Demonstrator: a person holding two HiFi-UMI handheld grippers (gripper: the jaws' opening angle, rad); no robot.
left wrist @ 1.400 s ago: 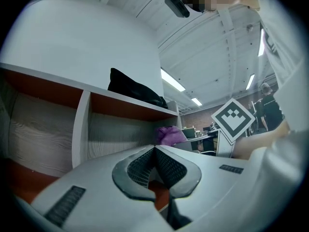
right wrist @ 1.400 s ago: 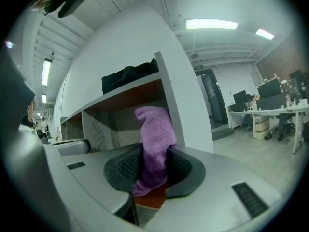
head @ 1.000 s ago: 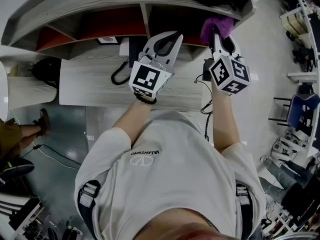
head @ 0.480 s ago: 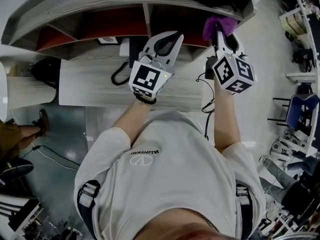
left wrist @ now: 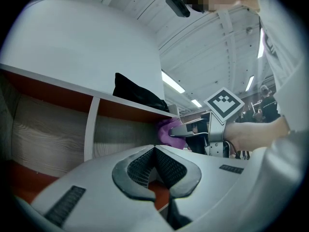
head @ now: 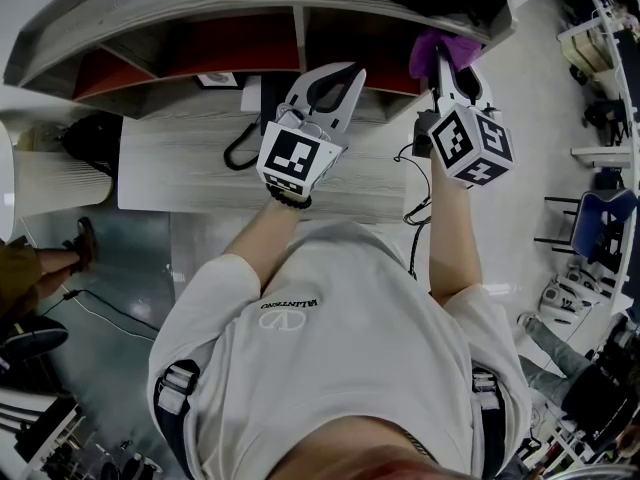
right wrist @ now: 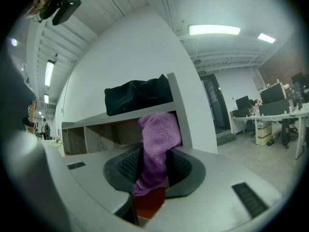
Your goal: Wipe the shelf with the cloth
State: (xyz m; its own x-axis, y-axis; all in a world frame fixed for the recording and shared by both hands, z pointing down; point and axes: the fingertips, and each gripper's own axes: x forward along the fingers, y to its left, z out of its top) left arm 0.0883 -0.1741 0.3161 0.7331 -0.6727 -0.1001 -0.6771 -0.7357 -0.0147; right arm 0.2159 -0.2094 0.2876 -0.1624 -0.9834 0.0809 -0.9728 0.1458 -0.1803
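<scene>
The right gripper (right wrist: 154, 166) is clamping a purple cloth (right wrist: 157, 144) between its jaws, with the cloth's bunched upper end bulging above the pads and a strip of it hanging down between them. In the head view this gripper (head: 445, 68) is reaching into the right compartment of the wooden shelf (head: 200, 43), and the cloth (head: 437, 48) is sitting just under the shelf's top board, near its right end wall. The compartment floor below the cloth is showing red-brown.

The left gripper (left wrist: 154, 153) is holding its jaws together, the ribbed pads meeting at their tips with nothing between them. It is hovering (head: 345, 73) in front of the shelf, just below its upright divider and left of the right gripper, and is not touching the shelf. From the left gripper view, the cloth (left wrist: 166, 129) and the right gripper (left wrist: 193, 129) are showing to the right of the divider.

A black bag (right wrist: 137, 94) is lying on top of the shelf, directly above the cloth's compartment. A black cable (head: 240, 143) is lying on the desk (head: 180, 178) in front of the shelf.
</scene>
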